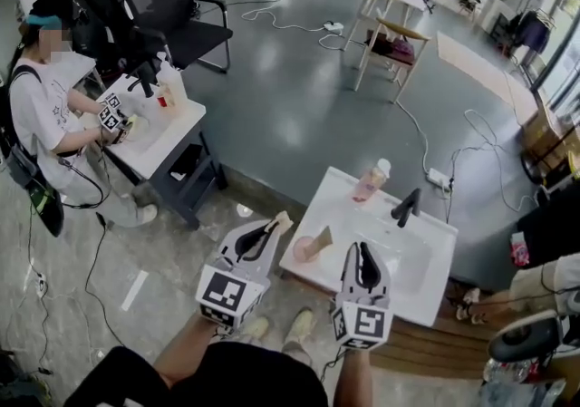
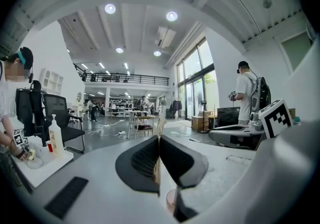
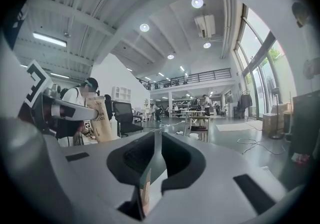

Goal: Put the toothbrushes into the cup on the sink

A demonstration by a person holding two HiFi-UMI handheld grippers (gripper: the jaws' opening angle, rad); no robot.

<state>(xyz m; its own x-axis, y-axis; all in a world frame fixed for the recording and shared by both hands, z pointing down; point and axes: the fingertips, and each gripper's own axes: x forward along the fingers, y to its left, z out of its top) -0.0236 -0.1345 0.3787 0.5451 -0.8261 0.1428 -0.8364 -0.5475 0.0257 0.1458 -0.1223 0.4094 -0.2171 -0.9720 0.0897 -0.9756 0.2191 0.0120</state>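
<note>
While between left gripper (image 1: 270,231) jaws — toothbrush (image 1: 283,219)

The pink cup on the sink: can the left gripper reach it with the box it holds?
Probably yes. The left gripper, shut on a toothbrush box, hangs close beside the cup in the head view, with nothing between them.

The head view looks steeply down on the sink (image 1: 344,206) from close above. Both gripper views, held at the sink's near edge, face level outward and share the far balcony (image 2: 120,77).
</note>
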